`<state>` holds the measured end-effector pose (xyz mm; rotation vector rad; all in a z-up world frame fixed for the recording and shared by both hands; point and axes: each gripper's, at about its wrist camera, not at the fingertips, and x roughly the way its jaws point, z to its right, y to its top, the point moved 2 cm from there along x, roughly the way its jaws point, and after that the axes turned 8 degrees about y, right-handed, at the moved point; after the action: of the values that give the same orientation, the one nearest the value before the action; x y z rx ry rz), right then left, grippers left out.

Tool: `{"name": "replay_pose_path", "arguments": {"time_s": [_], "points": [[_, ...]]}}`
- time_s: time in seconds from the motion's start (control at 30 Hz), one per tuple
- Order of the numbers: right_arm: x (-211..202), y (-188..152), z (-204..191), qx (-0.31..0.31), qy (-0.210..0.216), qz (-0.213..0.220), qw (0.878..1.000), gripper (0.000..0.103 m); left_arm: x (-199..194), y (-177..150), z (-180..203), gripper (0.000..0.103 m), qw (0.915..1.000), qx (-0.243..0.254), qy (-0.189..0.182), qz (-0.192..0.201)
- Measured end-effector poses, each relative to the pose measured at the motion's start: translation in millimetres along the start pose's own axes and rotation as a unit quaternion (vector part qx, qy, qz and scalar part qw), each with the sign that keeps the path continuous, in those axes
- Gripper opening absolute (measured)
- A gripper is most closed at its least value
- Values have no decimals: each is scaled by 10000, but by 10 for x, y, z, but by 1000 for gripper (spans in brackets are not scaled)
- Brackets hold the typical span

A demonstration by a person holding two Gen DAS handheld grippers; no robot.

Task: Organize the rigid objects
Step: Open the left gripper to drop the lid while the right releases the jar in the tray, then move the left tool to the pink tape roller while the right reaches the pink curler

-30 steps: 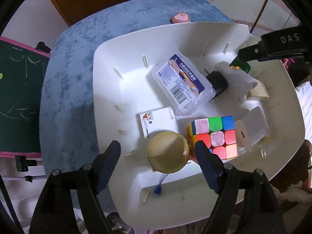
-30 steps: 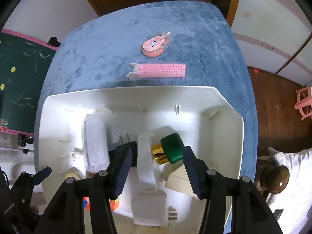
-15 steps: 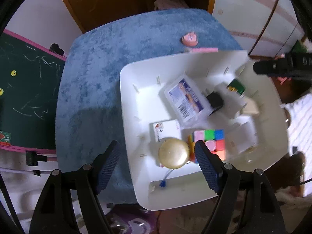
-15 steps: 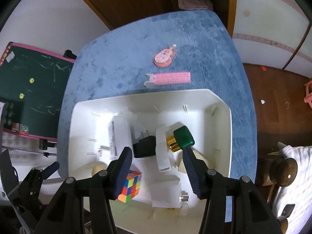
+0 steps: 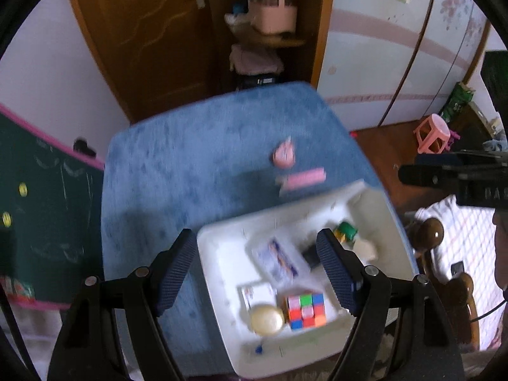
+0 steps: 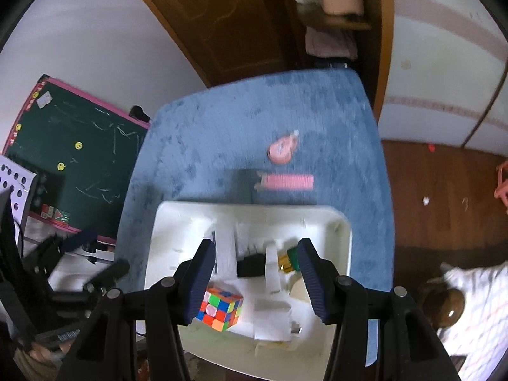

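A white bin (image 5: 222,254) (image 6: 317,219) sits on the near part of a blue table (image 5: 190,146) (image 6: 222,127). It holds a colour cube (image 5: 306,311) (image 6: 220,308), a round gold lid (image 5: 266,320), a clear plastic box (image 5: 276,260), a green-capped bottle (image 5: 347,231) (image 6: 290,258), a black plug (image 6: 250,265) and white pieces. A pink comb (image 5: 303,179) (image 6: 285,181) and a pink tape dispenser (image 5: 283,155) (image 6: 282,150) lie on the table beyond the bin. My left gripper (image 5: 257,270) and right gripper (image 6: 255,279) are both open and empty, high above the bin.
A green chalkboard (image 6: 79,158) leans at the left of the table. A wooden door (image 5: 152,31) and a shelf with a pink basket (image 5: 273,12) stand behind. A pink stool (image 5: 433,133) is on the wooden floor at the right.
Both grippers have risen and pulled back from the bin, so the bin looks smaller and more of the room shows. Both stay open and empty.
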<state>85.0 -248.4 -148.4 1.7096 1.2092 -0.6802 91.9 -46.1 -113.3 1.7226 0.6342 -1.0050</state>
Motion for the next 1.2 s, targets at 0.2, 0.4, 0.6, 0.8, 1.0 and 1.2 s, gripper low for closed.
{"name": "replay_pose_path", "arguments": {"time_s": [0.2, 0.4, 0.6, 0.8, 1.0, 1.2], "points": [[-339, 370, -132, -451, -141, 305, 9984, 55, -72, 488, -75, 81, 9994, 98, -40, 321], [-537, 725, -196, -671, -214, 553, 9960, 55, 54, 891, -138, 81, 9989, 136, -137, 420], [-407, 1007, -171, -991, -313, 522, 9932, 55, 600, 1205, -27, 82, 9988, 370, -318, 94], [77, 1210, 82, -1212, -237, 92, 9923, 55, 1479, 1365, 246, 82, 9936, 836, -506, -573], [679, 1260, 426, -1544, -341, -407, 9866, 55, 2265, 1367, 522, 82, 9847, 1031, -707, -1217], [1160, 1226, 692, -1785, -267, -935, 9791, 55, 2832, 1225, 801, 82, 9740, 1386, -620, -1682]]}}
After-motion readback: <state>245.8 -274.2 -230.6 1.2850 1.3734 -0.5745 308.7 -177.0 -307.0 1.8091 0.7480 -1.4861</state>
